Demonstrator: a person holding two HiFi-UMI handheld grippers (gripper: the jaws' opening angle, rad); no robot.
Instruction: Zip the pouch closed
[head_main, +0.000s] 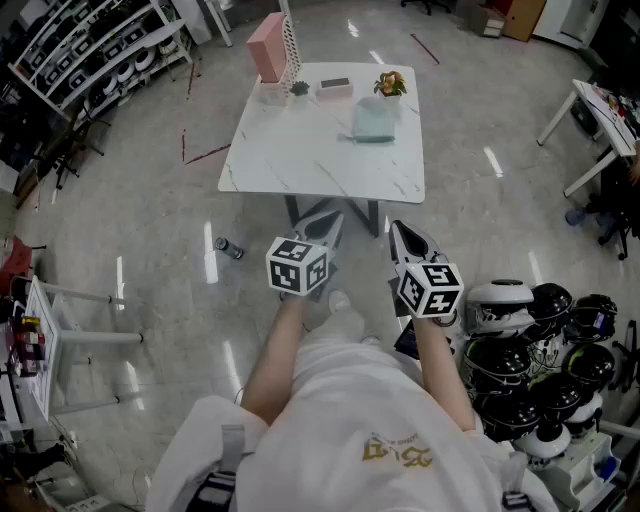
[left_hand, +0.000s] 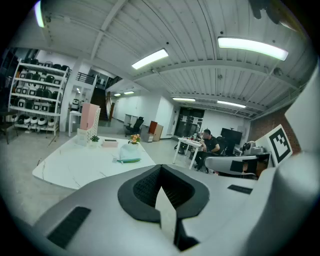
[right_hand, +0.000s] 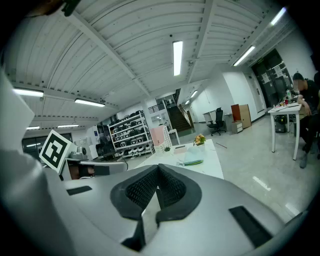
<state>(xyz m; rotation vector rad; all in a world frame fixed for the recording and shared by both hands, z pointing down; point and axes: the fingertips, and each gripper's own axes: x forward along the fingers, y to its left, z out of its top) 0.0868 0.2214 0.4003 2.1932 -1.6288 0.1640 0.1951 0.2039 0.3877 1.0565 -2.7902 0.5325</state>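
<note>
On the white marble table (head_main: 300, 165) ahead of you stand a pink box (head_main: 266, 46), a green plant (head_main: 299, 89), a pink case (head_main: 334, 88) and a flower pot (head_main: 390, 84). A can (head_main: 228, 248) lies on the floor nearby, and helmets (head_main: 535, 330) are piled at your right

Head view looks steeply down; both gripper views share the table (head_main: 300, 165) ahead.
</note>
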